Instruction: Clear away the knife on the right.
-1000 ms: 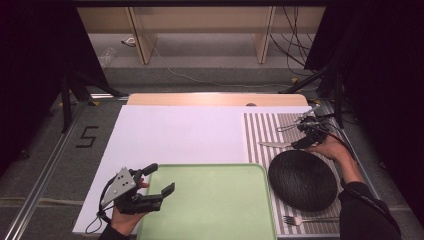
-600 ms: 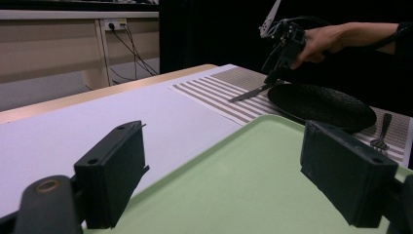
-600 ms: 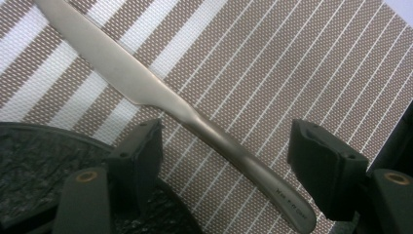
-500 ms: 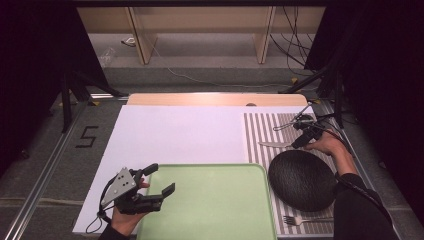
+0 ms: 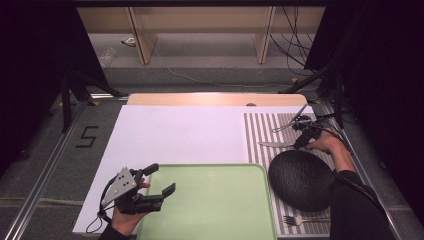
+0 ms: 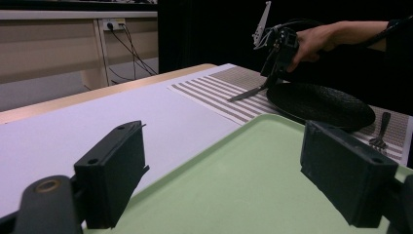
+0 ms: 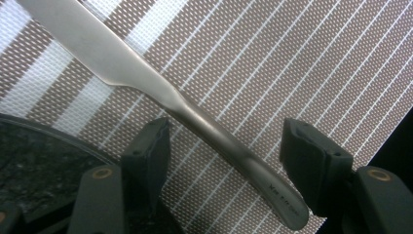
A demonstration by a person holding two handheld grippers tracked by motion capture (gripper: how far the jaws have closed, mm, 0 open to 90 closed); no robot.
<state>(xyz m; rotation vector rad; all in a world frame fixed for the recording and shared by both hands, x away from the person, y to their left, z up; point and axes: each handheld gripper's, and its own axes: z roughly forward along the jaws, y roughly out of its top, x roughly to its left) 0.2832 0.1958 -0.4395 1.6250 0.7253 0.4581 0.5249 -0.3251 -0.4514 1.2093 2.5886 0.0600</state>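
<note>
Right gripper (image 5: 302, 139): jaws stand apart and have just been closing, the knife (image 7: 160, 95) handle lying between them on the mat. In the right gripper view one pad sits just beside the handle on the left; the other stands clear on the right. Whether either pad touches the metal cannot be told.

Knife: plain steel, flat on the striped placemat (image 5: 260, 131), blade pointing away from the hand toward the table's middle. Small stamped lettering near the handle's end, too fine to read.

Black plate (image 5: 301, 179): round, textured, on the same placemat, just beside the knife; its rim shows at the lower left of the right gripper view.

Fork (image 5: 300, 219): on the placemat at the near edge, beside the plate.

Left gripper (image 5: 161, 180): jaws wide open, nothing between them, held over the near left corner of the green tray (image 5: 220, 210). In the left gripper view one jaw hangs over the white sheet, the other over the tray.

White sheet (image 5: 175, 135): covers the table's middle and left; tray and placemat lie on it.

Floor marking (image 5: 87, 136): the figure "5" in dark tape, left of the table.

Wall socket (image 6: 112, 23): two cables plugged in, on the pale panel behind.
</note>
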